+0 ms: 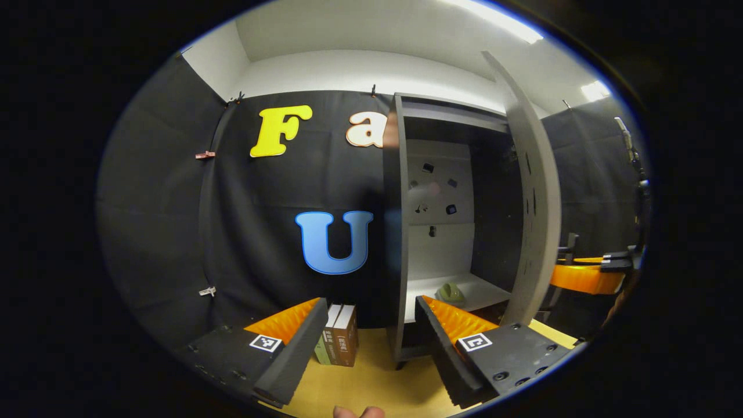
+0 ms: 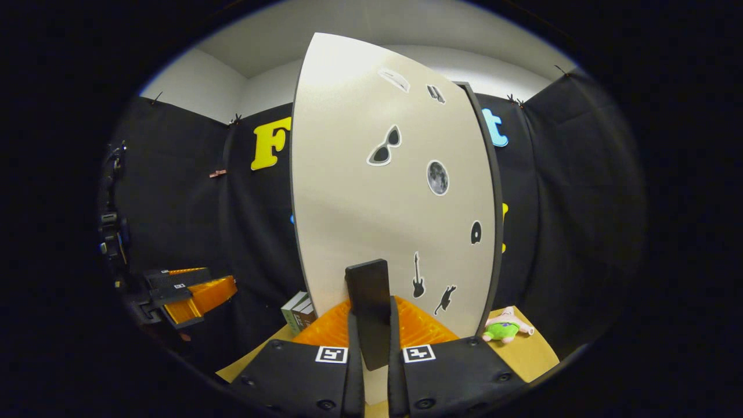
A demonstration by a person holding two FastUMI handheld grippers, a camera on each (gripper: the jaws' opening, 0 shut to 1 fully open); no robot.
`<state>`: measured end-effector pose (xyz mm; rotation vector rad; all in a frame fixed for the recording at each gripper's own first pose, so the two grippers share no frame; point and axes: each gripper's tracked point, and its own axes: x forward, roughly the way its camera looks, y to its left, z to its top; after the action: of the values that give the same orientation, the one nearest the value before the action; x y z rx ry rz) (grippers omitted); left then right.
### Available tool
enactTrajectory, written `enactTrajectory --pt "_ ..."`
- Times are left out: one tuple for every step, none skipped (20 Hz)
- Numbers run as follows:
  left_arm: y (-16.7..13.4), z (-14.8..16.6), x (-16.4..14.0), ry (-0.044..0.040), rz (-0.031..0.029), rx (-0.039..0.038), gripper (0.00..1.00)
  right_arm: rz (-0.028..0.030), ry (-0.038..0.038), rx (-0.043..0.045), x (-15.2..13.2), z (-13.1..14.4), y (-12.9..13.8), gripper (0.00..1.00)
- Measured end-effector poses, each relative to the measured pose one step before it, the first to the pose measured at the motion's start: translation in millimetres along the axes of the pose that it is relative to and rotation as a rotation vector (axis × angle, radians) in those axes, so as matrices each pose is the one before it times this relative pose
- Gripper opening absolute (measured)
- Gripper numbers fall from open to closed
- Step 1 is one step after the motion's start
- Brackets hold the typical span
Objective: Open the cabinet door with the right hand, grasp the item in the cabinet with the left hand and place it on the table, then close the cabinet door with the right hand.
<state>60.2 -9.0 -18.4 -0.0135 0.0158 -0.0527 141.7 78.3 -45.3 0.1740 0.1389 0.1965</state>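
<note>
Cabinet door (image 2: 395, 191) handle (image 2: 367, 302), a dark upright bar, sits pinched between the two fingers of the right gripper (image 2: 371, 348), which are drawn in tight on it from either side; the pale door panel carries small stickers (sunglasses, a moon, a guitar among them) and stands swung wide from the cabinet (image 1: 447, 232). Left gripper (image 1: 365, 337) fingers are spread well apart with nothing between them, held above the tabletop (image 1: 377, 377) and pointed at the open cabinet; the item (image 1: 450, 292), a small greenish thing, lies on the cabinet's white lower shelf near its front edge, well beyond the fingertips. Books (image 1: 339, 342) stand on the tabletop just left of the cabinet's side wall; a green plush toy (image 2: 504, 328) lies near the tabletop's far right corner, beside the door's edge.
</note>
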Motion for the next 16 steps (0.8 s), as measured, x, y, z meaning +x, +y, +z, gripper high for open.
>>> enactTrajectory --pt "-6.96 -1.82 4.0 0.00273 -0.00755 -0.00345 0.94 -0.01158 -0.00106 0.00356 -4.11 0.73 -4.93 0.19" --pt "-6.38 0.0 3.67 0.00236 -0.00565 -0.00055 0.94 -0.01352 -0.00178 0.00109 -3.95 1.38 -5.58 0.19" --pt "-6.61 0.2 4.5 0.00061 -0.00675 0.00095 0.94 -0.01471 0.00066 0.00259 -4.5 0.82 -6.14 0.19" --pt "-6.81 0.38 4.92 0.00137 -0.00578 0.00077 0.94 -0.01366 0.00117 -0.0036 -2.69 0.99 -6.08 0.19" --pt "-7.76 -0.3 5.33 -0.00108 -0.00962 -0.00182 0.94 -0.01468 -0.00223 -0.00488 -2.46 1.24 -5.99 0.19" --pt "-8.25 1.69 5.23 -0.00162 -0.00744 -0.0025 0.95 -0.01421 0.00083 -0.0086 -1.81 0.98 -5.62 0.19" --pt "-8.43 0.18 6.57 0.00094 -0.00808 -0.00119 0.95 -0.0143 -0.00187 -0.00393 -3.53 0.67 -6.5 0.19" --pt "-9.61 1.52 5.99 -0.0003 -0.00836 -0.00085 0.95 -0.01387 0.00062 0.00498 -2.5 1.02 -6.81 0.18" --pt "-8.79 0.53 5.77 -0.0009 -0.00764 0.0012 0.95 -0.01324 -0.00052 0.01029 -2.02 0.62 -6.5 0.18" --pt "-9.1 0.85 6.51 0.0005 -0.00584 0.0024 0.95 -0.01354 -0.00148 0.01326 -1.18 0.75 -6.65 0.18" --pt "-8.55 -1.76 4.72 0.00438 -0.00535 0.00525 0.94 -0.01588 -0.00101 0.00928 0.26 1.44 -6.31 0.18" --pt "-9.2 0.26 5.35 0.00101 -0.0085 0.00311 0.95 -0.02045 -0.00311 0.0023 0.51 1.37 -7.91 0.18" --pt "-10.0 -1.2 6.53 0.00535 -0.00869 -0.00146 0.94 -0.02351 -0.00436 -0.00708 0.44 1.81 -8.95 0.18" --pt "-7.78 -1.55 5.9 0.00513 -0.00636 -0.00644 0.94 -0.01486 -0.00719 -0.01393 0.46 2.01 -5.58 0.18" --pt "-8.13 -0.45 6.28 0.00305 -0.00548 -0.00562 0.94 -0.01034 -0.00424 -0.01588 0.11 2.36 -4.38 0.18" --pt "-7.43 -0.42 5.14 0.00581 -0.00119 -0.00231 0.95 -0.03058 -0.0094 -0.03102 -1.69 2.77 -12.08 0.16"
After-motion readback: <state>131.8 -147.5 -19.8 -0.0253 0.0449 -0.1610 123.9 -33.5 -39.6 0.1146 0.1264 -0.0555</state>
